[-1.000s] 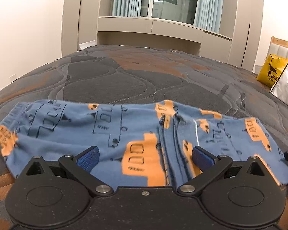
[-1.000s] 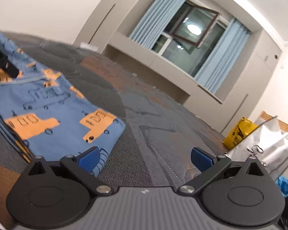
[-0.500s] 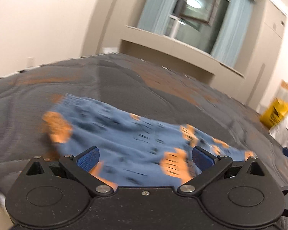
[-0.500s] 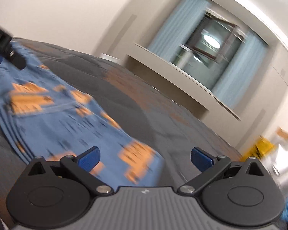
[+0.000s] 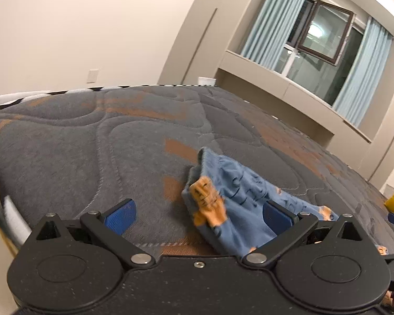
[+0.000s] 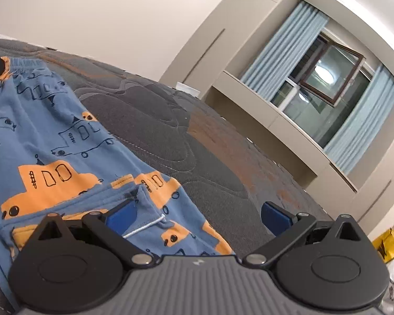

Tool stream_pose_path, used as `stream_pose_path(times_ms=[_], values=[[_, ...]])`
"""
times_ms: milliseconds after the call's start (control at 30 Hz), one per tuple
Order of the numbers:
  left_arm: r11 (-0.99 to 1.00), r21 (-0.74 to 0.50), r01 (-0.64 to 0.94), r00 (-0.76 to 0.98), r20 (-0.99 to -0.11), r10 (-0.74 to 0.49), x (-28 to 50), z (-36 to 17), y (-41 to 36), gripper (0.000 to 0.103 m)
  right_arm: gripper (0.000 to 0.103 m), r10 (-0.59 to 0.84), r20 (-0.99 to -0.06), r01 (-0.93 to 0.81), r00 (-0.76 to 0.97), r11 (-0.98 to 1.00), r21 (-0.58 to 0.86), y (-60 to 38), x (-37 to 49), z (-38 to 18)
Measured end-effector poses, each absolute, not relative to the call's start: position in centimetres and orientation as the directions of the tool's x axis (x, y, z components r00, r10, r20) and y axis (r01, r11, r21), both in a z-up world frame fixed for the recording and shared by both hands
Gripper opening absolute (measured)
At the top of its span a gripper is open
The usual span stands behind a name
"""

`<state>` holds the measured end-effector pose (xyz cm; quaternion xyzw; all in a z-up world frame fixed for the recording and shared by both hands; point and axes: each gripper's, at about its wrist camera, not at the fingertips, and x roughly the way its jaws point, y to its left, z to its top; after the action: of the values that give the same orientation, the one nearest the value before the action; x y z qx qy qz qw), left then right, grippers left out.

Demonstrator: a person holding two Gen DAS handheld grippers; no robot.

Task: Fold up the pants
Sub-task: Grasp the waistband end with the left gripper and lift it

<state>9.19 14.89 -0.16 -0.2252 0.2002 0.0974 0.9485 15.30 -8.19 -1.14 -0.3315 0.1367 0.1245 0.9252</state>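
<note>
At two o'clock from our wide left gripper [image 5: 197, 214] we see the pants' waistband [image 5: 210, 168]; only our wide right gripper [image 6: 198, 214] shows the hem [image 6: 170, 225].

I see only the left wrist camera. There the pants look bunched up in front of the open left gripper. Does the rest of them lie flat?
Observer: In the right wrist view the pants lie mostly flat on the mattress, with a second layer of cloth nearest the camera.
Operator: Does the right gripper hold them?
Observer: No. The right gripper is open. One blue pad is over the cloth and the other is over bare mattress.
Operator: Is anything near that pad?
Observer: Yes, a white cord lies on the cloth just beside it.
</note>
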Motion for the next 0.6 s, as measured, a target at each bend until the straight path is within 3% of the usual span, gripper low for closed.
stream_pose_path(times_ms=[600], values=[[0.887,-0.405,-0.224,0.908,-0.417,0.039,12.9,-0.4,14.6,0.102,0.103,0.130,-0.313,-0.295,0.941,0.769,-0.567,-7.6,11.0,-1.9]])
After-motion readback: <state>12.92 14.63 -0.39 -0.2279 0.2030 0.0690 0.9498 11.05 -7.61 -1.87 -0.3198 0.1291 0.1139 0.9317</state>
